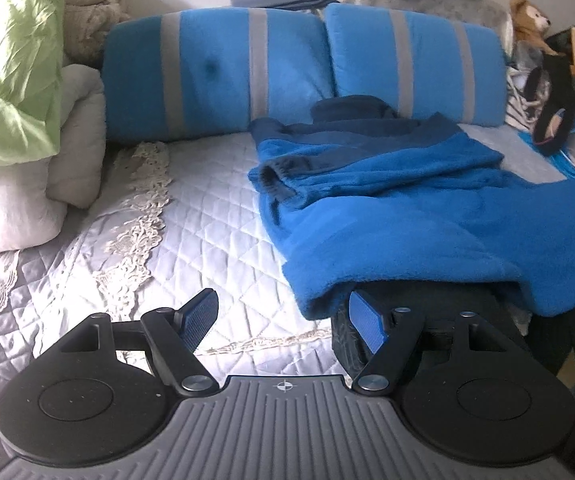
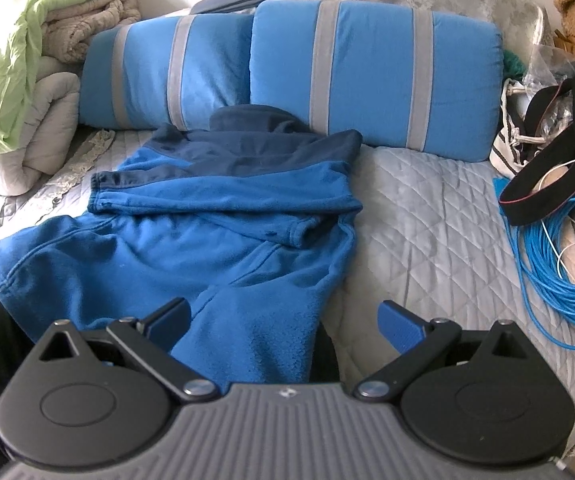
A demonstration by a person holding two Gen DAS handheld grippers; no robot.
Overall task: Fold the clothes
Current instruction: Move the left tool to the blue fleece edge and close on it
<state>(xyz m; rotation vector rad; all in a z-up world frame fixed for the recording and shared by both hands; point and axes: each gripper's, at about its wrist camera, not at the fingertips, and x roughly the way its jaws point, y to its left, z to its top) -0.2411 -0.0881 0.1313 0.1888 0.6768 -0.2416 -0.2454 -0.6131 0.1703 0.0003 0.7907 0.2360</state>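
Both tongs (image 2: 283, 328) at jacket (image 2: 191, 248) hem

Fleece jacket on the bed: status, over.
Left tongs open, at the hem's left corner. Right tongs open, hem between, not pinched. Blue fleece jacket sleeves folded across. Blue cable coil lies clear, right.

Bare quilt (image 2: 427, 208) right of fleece jacket (image 2: 191, 248); blue cable (image 2: 547, 264), pillows (image 2: 367, 72) hem it.

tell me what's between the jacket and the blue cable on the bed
Only bare quilt lies between the jacket and the cable, as the right wrist view shows.
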